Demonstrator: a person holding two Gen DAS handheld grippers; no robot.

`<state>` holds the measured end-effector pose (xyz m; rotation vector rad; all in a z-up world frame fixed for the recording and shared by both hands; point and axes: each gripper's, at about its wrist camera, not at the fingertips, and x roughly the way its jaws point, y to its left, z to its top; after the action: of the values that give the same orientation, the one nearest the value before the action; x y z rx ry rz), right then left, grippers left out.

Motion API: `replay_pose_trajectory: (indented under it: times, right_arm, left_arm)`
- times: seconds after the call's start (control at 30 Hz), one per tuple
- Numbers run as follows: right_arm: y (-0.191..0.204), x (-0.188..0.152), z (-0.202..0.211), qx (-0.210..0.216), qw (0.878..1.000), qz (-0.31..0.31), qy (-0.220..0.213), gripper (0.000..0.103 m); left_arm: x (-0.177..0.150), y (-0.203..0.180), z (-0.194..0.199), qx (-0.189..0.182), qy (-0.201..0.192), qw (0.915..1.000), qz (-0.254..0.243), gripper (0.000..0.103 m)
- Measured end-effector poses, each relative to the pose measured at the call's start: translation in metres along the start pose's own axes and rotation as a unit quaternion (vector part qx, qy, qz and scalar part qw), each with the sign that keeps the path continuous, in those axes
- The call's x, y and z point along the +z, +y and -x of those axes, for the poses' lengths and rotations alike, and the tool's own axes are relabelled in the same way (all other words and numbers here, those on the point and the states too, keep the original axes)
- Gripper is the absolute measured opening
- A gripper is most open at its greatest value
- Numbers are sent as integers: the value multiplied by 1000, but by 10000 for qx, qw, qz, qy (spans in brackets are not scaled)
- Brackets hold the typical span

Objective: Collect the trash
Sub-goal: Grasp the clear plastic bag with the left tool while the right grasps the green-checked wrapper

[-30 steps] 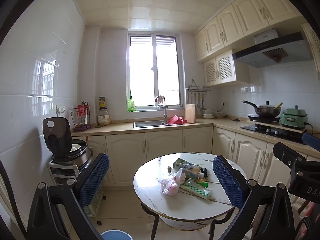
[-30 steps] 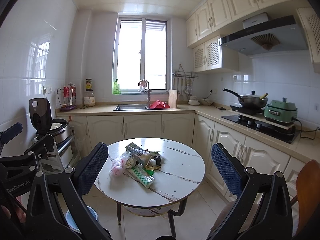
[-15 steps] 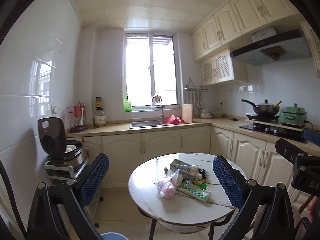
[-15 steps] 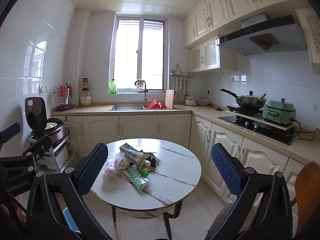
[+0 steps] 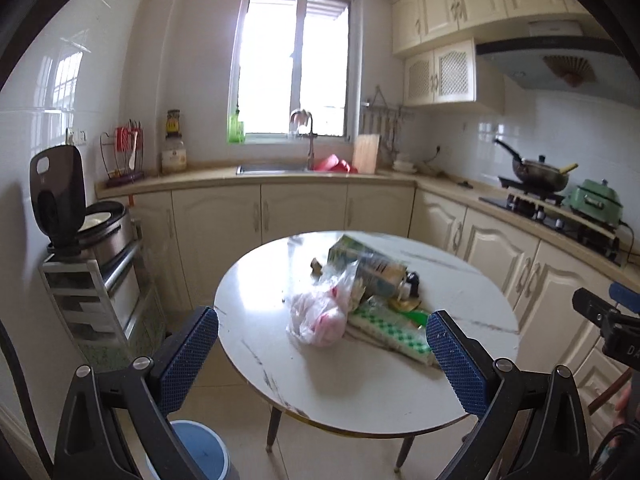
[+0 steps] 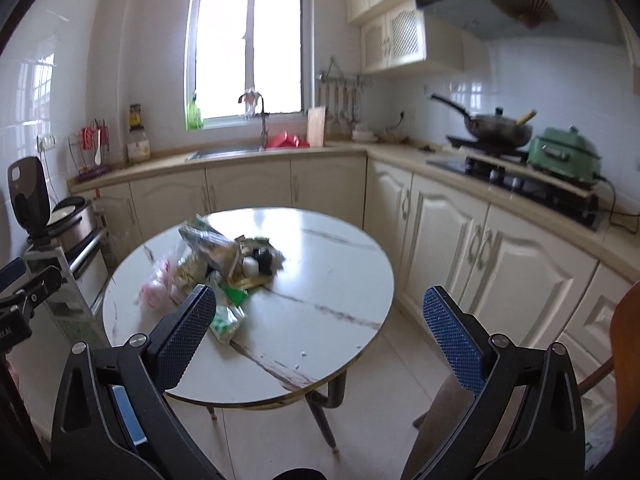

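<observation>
The trash (image 5: 360,300) lay heaped on the round table (image 5: 340,384), toward its sink-side half: a pink bag (image 5: 320,320), a carton (image 5: 366,268) and a green checked pack (image 5: 394,334) touching one another. Both grippers hung short of the table, empty, fingers spread wide, likely readied for a first pick. The left gripper (image 5: 322,356) faced the bag; the right gripper (image 6: 320,330) faced bare tabletop beside the heap. A blue bin (image 5: 200,454) stood on the floor by the table, probably for the trash.
</observation>
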<state>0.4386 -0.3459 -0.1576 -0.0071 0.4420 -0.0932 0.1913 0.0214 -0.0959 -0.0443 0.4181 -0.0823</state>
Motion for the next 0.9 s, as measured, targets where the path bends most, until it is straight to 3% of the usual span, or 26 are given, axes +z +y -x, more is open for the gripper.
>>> replay_pose_trajectory:
  times: [0.27,0.5,0.73,0.8,0.83,0.87,0.9]
  right_arm:
    - [29,-21,-90,544,9935,501,870,103]
    - [75,-33,-170,1093,9740,1072,1670,103]
    - [89,-33,-224,1568,9564,1194,2156,103]
    - [89,-31,-233,1780,9520,1160,2204,94]
    - [88,-31,-237,1883,9496,1126,2237,80]
    - [87,-32,-242,1998,9455,1094,2328,78]
    - [85,-30,-242,2035,9459,1125,2264,67]
  left_arm:
    - [12,4,-81,41,754,9971,-62,102]
    - [30,22,-145,225,1227,9922,-80,102]
    - [56,15,-215,80,1477,9888,-209,102]
    - [63,12,-240,39,1566,9874,-225,102]
    - [64,13,-249,58,1598,9868,-238,102]
    - [67,12,-260,116,1664,9856,-260,102]
    - [68,9,-269,158,1688,9851,-272,102]
